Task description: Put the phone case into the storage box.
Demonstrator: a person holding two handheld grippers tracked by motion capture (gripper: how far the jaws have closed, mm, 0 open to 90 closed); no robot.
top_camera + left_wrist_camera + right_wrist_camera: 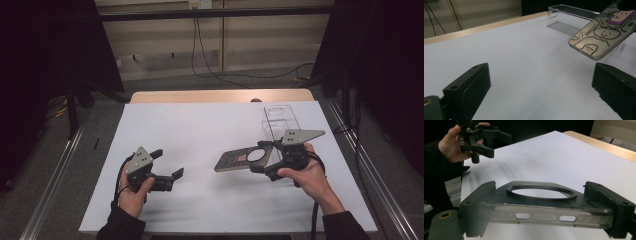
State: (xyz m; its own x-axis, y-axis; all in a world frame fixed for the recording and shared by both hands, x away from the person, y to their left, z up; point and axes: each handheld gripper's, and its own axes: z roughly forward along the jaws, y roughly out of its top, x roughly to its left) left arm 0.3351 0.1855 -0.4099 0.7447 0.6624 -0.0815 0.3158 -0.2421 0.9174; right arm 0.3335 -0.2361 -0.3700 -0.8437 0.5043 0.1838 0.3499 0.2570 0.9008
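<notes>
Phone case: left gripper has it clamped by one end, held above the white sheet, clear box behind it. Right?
Wrong gripper. The right gripper clamps the phone case; the right gripper view shows its jaws shut on the case's end. The left gripper is open, nothing in it. Held above the sheet, clear box behind: correct.

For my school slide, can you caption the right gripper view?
Right gripper clamps a phone case by its end above the white table.

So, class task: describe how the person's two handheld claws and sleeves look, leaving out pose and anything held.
Both the left claw and the right claw are black, each with two blocky jaws and a grey three-cornered plate with small holes on top. A black cable trails from each. The person wears dark sleeves. The left gripper view shows a brass-coloured ring by one jaw.
</notes>
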